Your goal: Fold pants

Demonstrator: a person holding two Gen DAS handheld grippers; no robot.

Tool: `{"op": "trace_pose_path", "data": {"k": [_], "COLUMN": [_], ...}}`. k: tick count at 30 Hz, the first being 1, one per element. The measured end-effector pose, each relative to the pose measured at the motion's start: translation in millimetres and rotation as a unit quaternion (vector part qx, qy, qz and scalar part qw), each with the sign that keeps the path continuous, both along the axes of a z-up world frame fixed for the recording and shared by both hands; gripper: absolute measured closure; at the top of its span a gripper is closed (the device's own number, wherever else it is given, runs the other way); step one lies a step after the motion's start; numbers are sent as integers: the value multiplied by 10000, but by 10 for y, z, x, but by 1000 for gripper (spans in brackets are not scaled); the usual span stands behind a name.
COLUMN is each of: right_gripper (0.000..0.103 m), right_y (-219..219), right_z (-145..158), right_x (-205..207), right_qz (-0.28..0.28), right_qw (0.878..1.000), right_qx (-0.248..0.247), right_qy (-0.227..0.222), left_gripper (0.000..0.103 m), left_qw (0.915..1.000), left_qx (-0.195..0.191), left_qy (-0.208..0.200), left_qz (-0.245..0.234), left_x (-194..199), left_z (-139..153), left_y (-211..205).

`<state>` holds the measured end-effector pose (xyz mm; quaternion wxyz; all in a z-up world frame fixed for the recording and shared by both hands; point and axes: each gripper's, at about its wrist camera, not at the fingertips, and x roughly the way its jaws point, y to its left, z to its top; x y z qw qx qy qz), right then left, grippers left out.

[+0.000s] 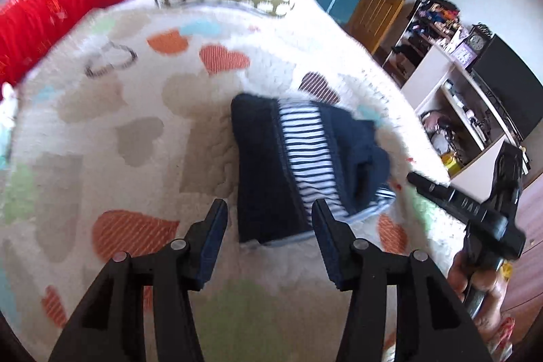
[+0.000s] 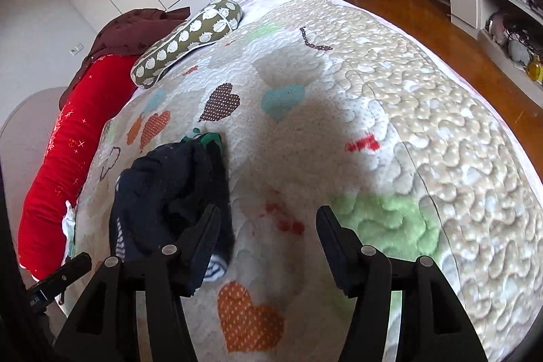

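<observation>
My left gripper (image 1: 269, 234) hangs over the quilt with its jaws spread wide and nothing between them; the near end of the pants (image 1: 292, 165) shows in the gap just beyond the tips. My right gripper (image 2: 268, 241) is likewise released, jaws apart, holding nothing, with only quilt (image 2: 373, 111) visible between its fingers. From the right wrist view the pants (image 2: 169, 192) sit just left of the left finger, which overlaps them in the picture; whether it touches them I cannot tell.

The pants are a dark navy bundle with a blue-and-white striped lining showing, lying bunched on the heart-patterned quilt toward its near edge, well away from the pillows. In the left wrist view the right gripper (image 1: 465, 209) appears at the bed's right edge, held in my hand (image 1: 482, 280).

Along the bed's far edge lie a red bolster (image 2: 68, 151), a brown cloth (image 2: 132, 29) and an olive pillow with white dots (image 2: 190, 39). Beyond the bed's right edge are a wooden floor (image 2: 407, 2) and white shelves (image 1: 451, 97).
</observation>
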<state>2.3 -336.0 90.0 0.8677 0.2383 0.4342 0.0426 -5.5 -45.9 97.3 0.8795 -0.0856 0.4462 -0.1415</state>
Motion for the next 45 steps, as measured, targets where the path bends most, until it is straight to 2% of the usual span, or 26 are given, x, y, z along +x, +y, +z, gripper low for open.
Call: {"op": "trace_pose_path", "data": {"k": [4, 6, 8, 9, 11, 13, 14, 18, 25, 28, 32, 39, 45], "right_gripper": [37, 36, 36, 36, 36, 36, 34, 30, 30, 30, 30, 29, 28], "right_y": [158, 224, 258, 274, 313, 362, 394, 588, 919, 952, 946, 864, 941], "right_z": [105, 143, 185, 214, 293, 387, 424, 514, 422, 399, 383, 333, 328], "right_x": [-362, -524, -673, -747, -913, -1087, -1151, -1445, -1622, -1568, -1563, -1545, -1554], "right_qz": [-56, -109, -124, -134, -141, -109, -98, -48, 357, 347, 335, 141, 211], "right_qw": [9999, 9998, 9997, 9996, 9994, 9989, 9986, 9973, 9969, 9971, 9964, 9970, 9958], "right_qx": [-77, -27, 52, 56, 1, -59, -97, -297, -489, -488, -617, -662, -796], "right_qy": [-113, -135, -196, -236, -330, -457, -509, -675, -500, -469, -476, -388, -400], "left_gripper": [45, 30, 15, 9, 2, 0, 0, 0, 0, 0, 0, 0, 0], "left_qw": [9980, 9924, 9787, 9688, 9478, 9381, 9364, 9429, 9493, 9604, 9759, 9787, 9806], "left_qx": [96, 379, 772, 975, 1360, 1519, 1542, 1440, 1530, 1617, 1283, 1219, 1218], "left_qy": [-598, -1097, -1750, -2078, -2592, -2788, -2815, -2637, -2440, -2010, -1577, -1463, -1372], "left_qz": [171, 400, 742, 931, 1265, 1387, 1418, 1440, 1260, 1052, 789, 773, 690], "left_x": [-377, -596, -835, -949, -1160, -1305, -1361, -1589, -1825, -1741, -1680, -1662, -1655], "left_z": [308, 485, 667, 747, 889, 978, 1009, 1048, 855, 665, 535, 508, 476], "left_y": [-39, -54, -77, -85, -95, -69, -53, 41, 51, -15, -53, -50, -75]}}
